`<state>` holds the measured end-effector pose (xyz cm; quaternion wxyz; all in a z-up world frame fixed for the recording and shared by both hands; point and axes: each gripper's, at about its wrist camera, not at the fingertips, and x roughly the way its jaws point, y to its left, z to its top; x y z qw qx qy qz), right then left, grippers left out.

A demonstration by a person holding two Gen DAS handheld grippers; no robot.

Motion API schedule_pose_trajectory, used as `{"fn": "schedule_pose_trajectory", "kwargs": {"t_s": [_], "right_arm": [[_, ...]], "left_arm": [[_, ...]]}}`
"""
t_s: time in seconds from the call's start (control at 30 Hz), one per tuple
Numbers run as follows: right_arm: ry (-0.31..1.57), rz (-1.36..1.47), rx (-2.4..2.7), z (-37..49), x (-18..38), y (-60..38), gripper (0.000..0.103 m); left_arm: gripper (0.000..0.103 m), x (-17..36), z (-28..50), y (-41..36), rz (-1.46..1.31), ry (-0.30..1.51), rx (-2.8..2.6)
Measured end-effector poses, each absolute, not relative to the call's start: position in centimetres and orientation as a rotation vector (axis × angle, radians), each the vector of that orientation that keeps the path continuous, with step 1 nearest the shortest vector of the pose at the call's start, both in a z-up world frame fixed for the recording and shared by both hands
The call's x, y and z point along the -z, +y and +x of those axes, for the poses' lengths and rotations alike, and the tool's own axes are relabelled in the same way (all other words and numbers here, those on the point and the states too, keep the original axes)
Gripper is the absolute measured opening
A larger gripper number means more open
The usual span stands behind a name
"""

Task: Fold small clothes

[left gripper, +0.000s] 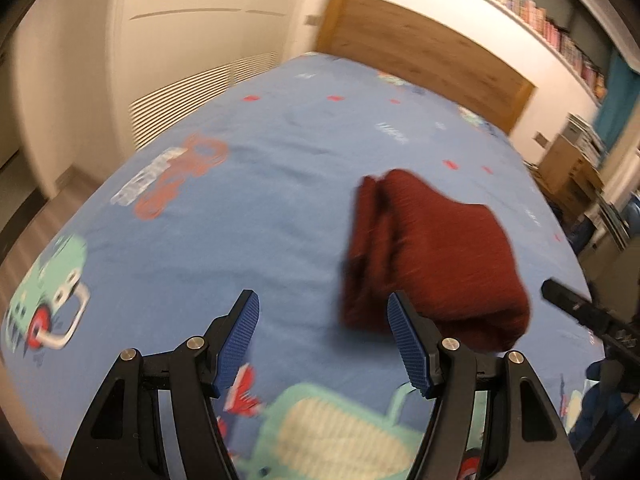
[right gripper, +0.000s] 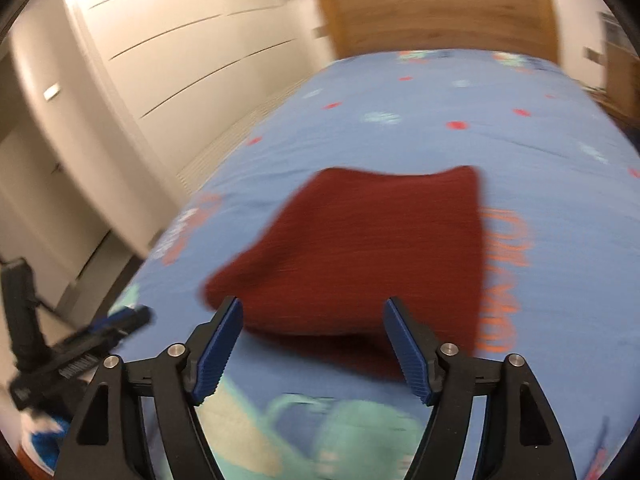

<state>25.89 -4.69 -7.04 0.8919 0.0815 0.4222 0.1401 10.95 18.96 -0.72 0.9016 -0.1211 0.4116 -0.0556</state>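
- Maroon ribbed-knit garment (right gripper: 372,248), folded into a thick soft pad, lies on my blue cartoon-print bedsheet (left gripper: 248,184).
- My left gripper (left gripper: 322,342) hangs open and empty beside it.
- My right gripper (right gripper: 312,344), ridged blue pads (right gripper: 408,356) spread, holds nothing.

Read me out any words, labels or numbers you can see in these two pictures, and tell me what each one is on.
None can be read for certain.
Orange lettering on the blue bedsheet, right of the dark red folded garment: too blurred to read.
White and orange print on the sheet in the left wrist view: blurred, unreadable.
White marking on the other gripper's body: too small and blurred.
Spines on the wall shelf: too small.
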Motion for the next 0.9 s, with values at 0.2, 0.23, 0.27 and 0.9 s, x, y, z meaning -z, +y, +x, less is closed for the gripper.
{"fn": "schedule_pose_trajectory", "kwargs": {"t_s": [0.2,0.23,0.27,0.9], "right_arm": [[0.925,0.223,-0.167,27.6,9.8,-10.1,0.077],[0.936,0.235,-0.168,28.0,10.4,-10.4,0.078],[0.949,0.242,-0.163,28.6,11.0,-10.7,0.078],[1.073,0.147,-0.297,33.7,16.3,-6.2,0.084]], "left_arm": [[0.061,1.6,15.8,14.4,-0.19,0.877,0.208],[0.061,2.1,16.9,13.8,-0.176,0.889,0.208],[0.061,2.5,17.7,13.3,-0.162,0.893,0.204],[0.069,11.7,22.7,17.3,-0.251,1.029,0.235]]}}
